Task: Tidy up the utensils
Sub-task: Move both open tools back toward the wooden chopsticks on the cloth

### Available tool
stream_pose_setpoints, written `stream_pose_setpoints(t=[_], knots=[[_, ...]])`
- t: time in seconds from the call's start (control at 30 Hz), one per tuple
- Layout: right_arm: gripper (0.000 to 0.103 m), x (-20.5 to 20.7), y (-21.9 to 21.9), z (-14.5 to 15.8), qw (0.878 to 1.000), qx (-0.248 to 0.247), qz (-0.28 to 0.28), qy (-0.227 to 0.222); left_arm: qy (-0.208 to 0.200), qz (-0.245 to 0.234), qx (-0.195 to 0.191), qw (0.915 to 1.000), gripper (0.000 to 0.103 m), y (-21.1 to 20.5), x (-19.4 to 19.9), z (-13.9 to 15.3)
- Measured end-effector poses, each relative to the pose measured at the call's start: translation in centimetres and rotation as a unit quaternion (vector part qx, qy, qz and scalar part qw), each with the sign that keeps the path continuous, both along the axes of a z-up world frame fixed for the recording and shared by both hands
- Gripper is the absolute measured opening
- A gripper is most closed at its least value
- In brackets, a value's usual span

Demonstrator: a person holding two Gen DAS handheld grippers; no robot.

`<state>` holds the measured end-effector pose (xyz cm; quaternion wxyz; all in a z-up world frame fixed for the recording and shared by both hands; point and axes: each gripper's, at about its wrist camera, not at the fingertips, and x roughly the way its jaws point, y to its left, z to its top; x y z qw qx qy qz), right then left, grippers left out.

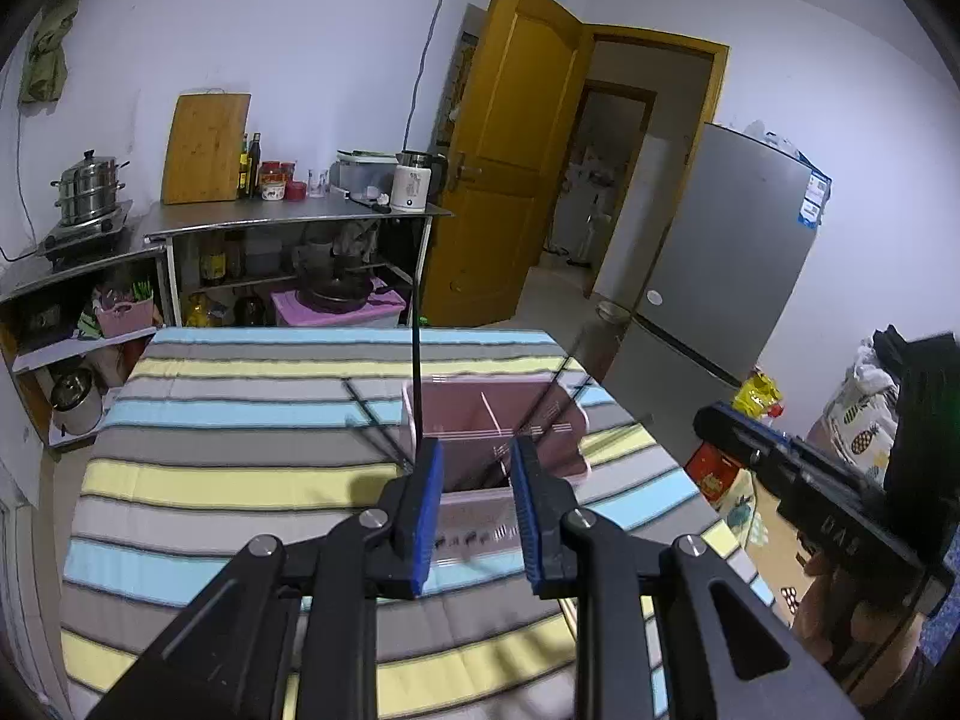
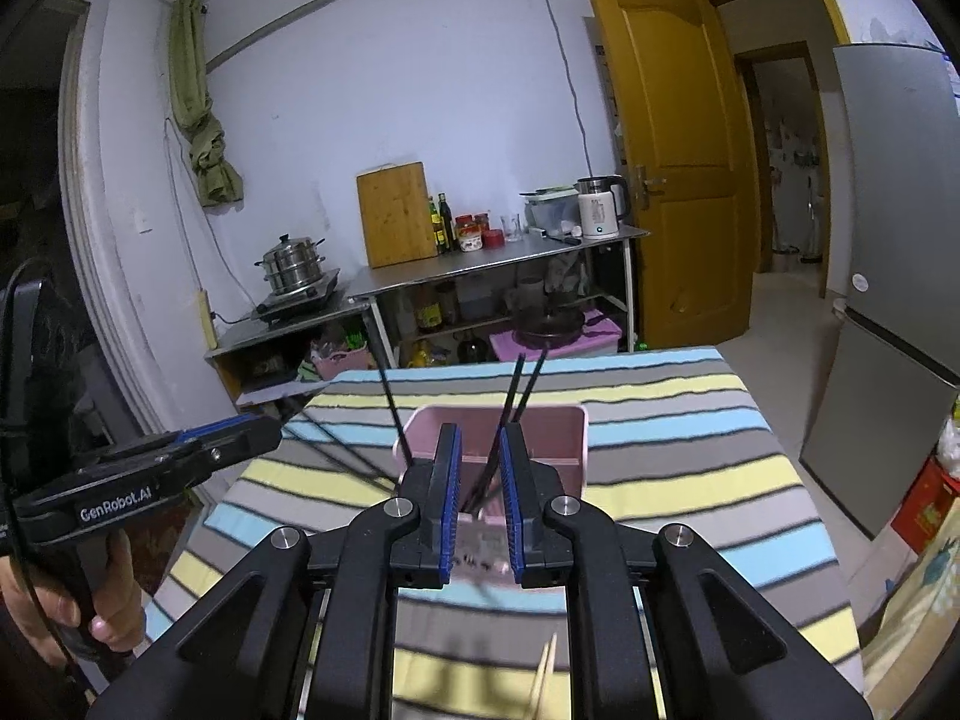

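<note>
Now, reading the scene from left to right:

Left gripper: your left gripper (image 1: 474, 468) hangs just short of the pink holder's near wall, jaws parted a little and gripping nothing; the dark stick seen behind its left pad stands in the holder, not between the pads.

Lying chopsticks: a few black chopsticks (image 1: 375, 420) lie on the striped cloth (image 1: 240, 480) just left of the holder, not yet put away.

Holder: the pink utensil holder (image 2: 555, 450) sits near the middle of the table, divided into compartments, with dark chopsticks (image 2: 519, 390) leaning in it.

Right gripper: your right gripper (image 2: 480, 468) is lined up with the holder too, jaws slightly apart and released; the sticks seen through the gap look to be standing in the holder, not pinched.

Light chopstick: one pale chopstick (image 2: 543, 678) lies on the cloth, close under your right gripper.

Step in hand: I judge both hands have just dropped sticks in.

Next move: bring your left gripper to the black chopsticks on the cloth, or your right to the pale one. Approach low, since a thin stick on soft cloth can roll away from the pads.
</note>
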<state>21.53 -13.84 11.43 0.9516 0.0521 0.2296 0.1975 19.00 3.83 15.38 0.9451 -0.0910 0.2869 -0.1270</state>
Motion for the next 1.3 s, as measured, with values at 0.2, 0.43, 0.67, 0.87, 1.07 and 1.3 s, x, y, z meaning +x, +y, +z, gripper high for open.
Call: stream_pose_setpoints(t=[0.2, 0.43, 0.67, 0.87, 1.07, 1.3], knots=[[0.013, -3.2, -0.8, -1.2, 1.000, -0.007, 0.003, 0.005, 0.003, 0.005, -0.008, 1.0000, 0.025, -0.2, -3.3, -1.7], [0.013, -6.3, -1.7, -3.1, 1.000, -0.013, 0.001, 0.015, 0.004, 0.014, -0.013, 0.9998, 0.025, -0.4, -6.7, -3.1], [0.013, -7.8, -2.7, -5.0, 0.999, -0.005, 0.000, 0.034, 0.016, 0.020, -0.012, 0.9996, 0.025, -0.7, -8.3, -4.9], [0.013, -8.5, -3.3, -6.2, 0.999, -0.004, -0.003, 0.045, 0.021, 0.015, -0.008, 0.9996, 0.025, -1.5, -9.4, -5.8], [0.013, -8.4, -3.7, -7.2, 0.998, -0.004, -0.006, 0.061, 0.030, 0.010, -0.004, 0.9995, 0.025, -2.3, -9.5, -6.8], [0.013, -8.0, -3.8, -9.2, 0.997, -0.010, -0.005, 0.082, 0.047, 0.004, -0.003, 0.9989, 0.025, -2.9, -9.2, -8.1]])
